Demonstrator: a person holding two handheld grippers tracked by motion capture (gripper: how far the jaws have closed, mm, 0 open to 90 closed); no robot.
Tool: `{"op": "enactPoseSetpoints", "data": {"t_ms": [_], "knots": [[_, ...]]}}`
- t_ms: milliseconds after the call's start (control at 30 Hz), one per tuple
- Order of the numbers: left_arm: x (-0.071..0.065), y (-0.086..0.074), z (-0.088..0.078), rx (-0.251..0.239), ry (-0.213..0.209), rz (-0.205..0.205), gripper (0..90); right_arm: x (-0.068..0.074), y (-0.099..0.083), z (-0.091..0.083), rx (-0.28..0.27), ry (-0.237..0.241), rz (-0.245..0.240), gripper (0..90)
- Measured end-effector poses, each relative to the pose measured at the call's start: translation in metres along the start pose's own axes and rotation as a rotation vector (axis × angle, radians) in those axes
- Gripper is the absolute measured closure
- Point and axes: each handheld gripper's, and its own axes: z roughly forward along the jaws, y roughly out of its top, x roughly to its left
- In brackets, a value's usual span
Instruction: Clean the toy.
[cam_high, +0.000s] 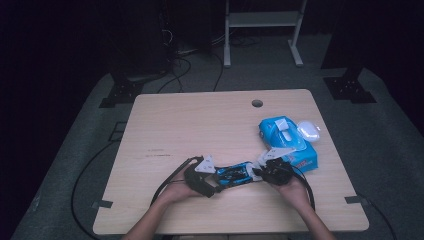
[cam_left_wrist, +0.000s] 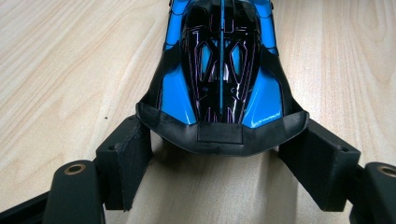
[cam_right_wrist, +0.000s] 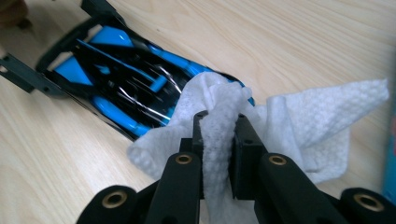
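Observation:
A blue and black toy race car (cam_high: 234, 173) lies on the wooden table (cam_high: 200, 125) near the front edge, between my two grippers. My left gripper (cam_high: 215, 180) holds its rear end. In the left gripper view the jaws (cam_left_wrist: 222, 129) press on both ends of the car's rear wing (cam_left_wrist: 219, 133). My right gripper (cam_high: 259, 172) is at the other end of the car. It is shut (cam_right_wrist: 222, 119) on a fold of a white wet wipe (cam_right_wrist: 308, 116), and the wipe drapes over the nose of the car (cam_right_wrist: 121, 84).
A blue pack of wet wipes (cam_high: 287, 142) lies right behind the right gripper, with a small white oval case (cam_high: 308, 130) at its far side. A round cable hole (cam_high: 257, 103) is in the far part of the table. Cables trail from both grippers.

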Motion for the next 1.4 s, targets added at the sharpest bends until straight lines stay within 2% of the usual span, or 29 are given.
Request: {"op": "enactPoseSetpoints", "data": {"t_ms": [200, 333, 433, 567, 733, 833, 967, 1100, 1300, 1400], "knots": [[0.001, -0.001, -0.001, 0.002, 0.005, -0.002, 25.2, -0.007, -0.011, -0.005, 0.024, -0.014, 0.025, 81.9], [0.001, -0.001, -0.002, 0.003, 0.004, -0.008, 25.2, -0.009, -0.018, -0.006, 0.023, 0.007, 0.056, 81.8], [0.002, -0.002, -0.003, -0.004, -0.011, -0.023, 23.8, -0.008, -0.017, -0.005, 0.024, 0.011, 0.054, 81.8], [0.006, -0.003, -0.01, -0.036, -0.036, -0.058, 21.5, -0.005, -0.016, -0.005, 0.032, 0.066, 0.06, 81.6], [0.01, -0.003, -0.018, -0.064, -0.05, -0.097, 20.0, 0.001, -0.01, -0.008, 0.001, 0.153, 0.057, 81.6], [0.014, -0.004, -0.021, -0.081, -0.076, -0.135, 19.5, 0.004, -0.003, -0.007, -0.028, 0.162, 0.052, 81.5], [0.017, -0.004, -0.026, -0.111, -0.082, -0.175, 19.9, 0.004, 0.002, -0.003, -0.055, 0.185, 0.063, 81.5], [0.024, -0.005, -0.029, -0.137, -0.077, -0.219, 22.2, 0.004, 0.001, 0.004, -0.044, 0.207, 0.079, 81.4], [0.026, -0.005, -0.022, -0.111, -0.088, -0.276, 25.0, 0.007, 0.002, 0.005, -0.036, 0.205, 0.057, 81.2], [0.027, -0.004, -0.02, -0.093, -0.075, -0.3, 25.5, 0.01, 0.003, 0.005, -0.033, 0.19, 0.04, 81.4]]}}
